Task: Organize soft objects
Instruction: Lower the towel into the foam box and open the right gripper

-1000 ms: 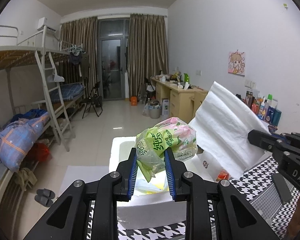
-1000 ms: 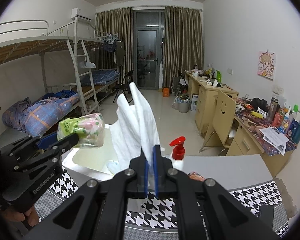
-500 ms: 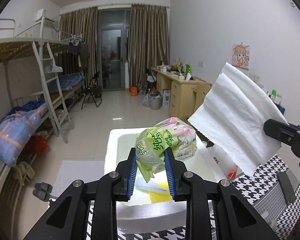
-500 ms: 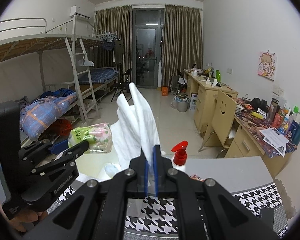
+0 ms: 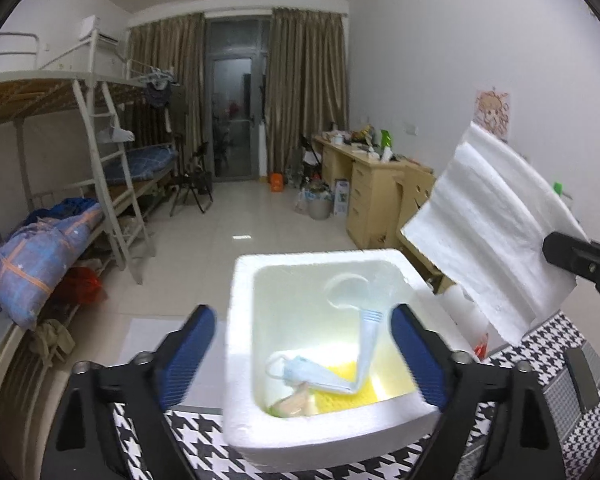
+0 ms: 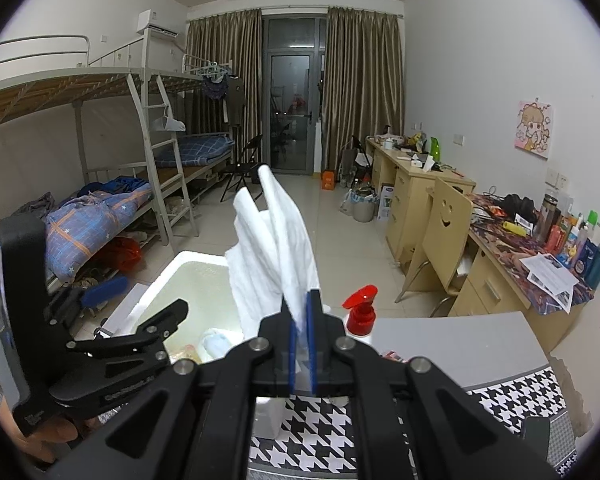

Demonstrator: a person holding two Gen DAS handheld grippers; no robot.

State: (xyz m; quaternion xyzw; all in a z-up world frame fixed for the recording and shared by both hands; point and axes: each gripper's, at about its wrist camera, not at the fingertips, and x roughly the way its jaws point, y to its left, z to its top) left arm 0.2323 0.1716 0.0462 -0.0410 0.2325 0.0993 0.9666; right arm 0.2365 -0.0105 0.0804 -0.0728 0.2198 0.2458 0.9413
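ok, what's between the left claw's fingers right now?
Left wrist view: the left claw has just opened. No grip; between its fingers sits the open foam box, with a blue mask and the dropped tissue pack inside.

Down in the foam box (image 5: 236,360), ahead of the left tongs (image 5: 302,356), a packet (image 5: 294,405) lies mostly hidden under a face mask (image 5: 312,374) and behind the near wall; only a blurred pinkish-green corner shows. Those tongs' blue pads (image 5: 186,354) are smeared by motion. From the right tongs (image 6: 301,320), the white cloth (image 6: 276,248) covers part of the box, and the spray bottle (image 6: 360,312) shows only its red top.
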